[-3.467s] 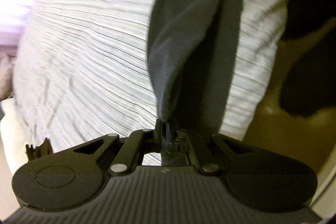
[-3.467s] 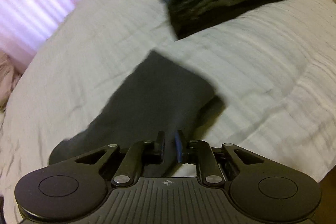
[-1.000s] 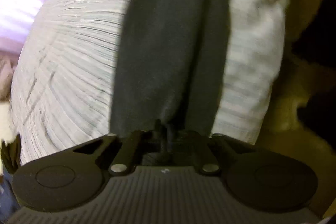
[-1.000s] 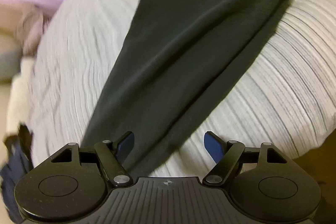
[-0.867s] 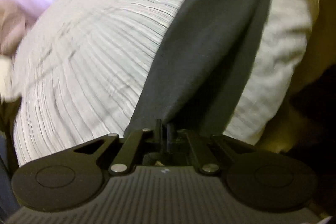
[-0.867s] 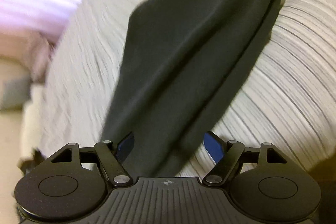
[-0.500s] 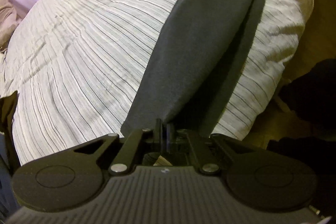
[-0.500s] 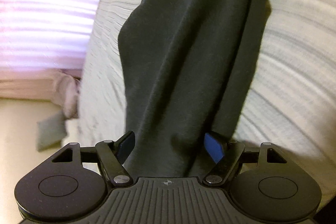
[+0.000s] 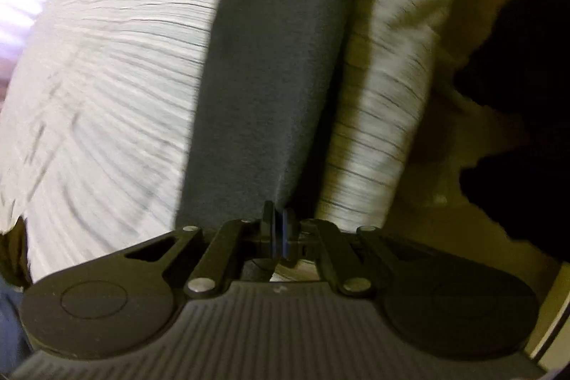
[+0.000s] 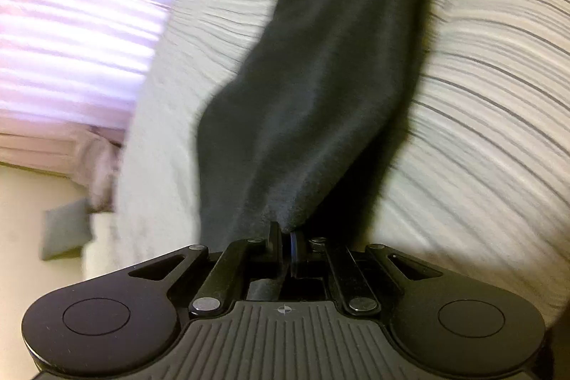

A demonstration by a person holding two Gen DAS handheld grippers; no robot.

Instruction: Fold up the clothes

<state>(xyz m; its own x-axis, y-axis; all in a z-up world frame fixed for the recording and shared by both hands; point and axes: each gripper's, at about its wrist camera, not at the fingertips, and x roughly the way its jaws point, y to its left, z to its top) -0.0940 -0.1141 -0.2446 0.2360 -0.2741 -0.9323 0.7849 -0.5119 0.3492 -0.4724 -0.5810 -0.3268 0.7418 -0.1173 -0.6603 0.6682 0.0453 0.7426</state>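
Fingers (image 9: 268, 227) of left gripper (image 9: 276, 225) pinch dark garment (image 9: 274, 66). Right gripper (image 10: 284, 239) clamps its other end, frame centre, over striped bed (image 10: 498, 138).

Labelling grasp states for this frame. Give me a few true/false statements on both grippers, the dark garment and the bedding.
1. The left gripper is shut on the dark garment. True.
2. The right gripper stands wide open with nothing between its jaws. False: it is shut on the dark garment.
3. The garment lies over a plain red blanket. False: it hangs over a pale striped bedspread.
4. The garment stretches away from each gripper as a long dark band. True.
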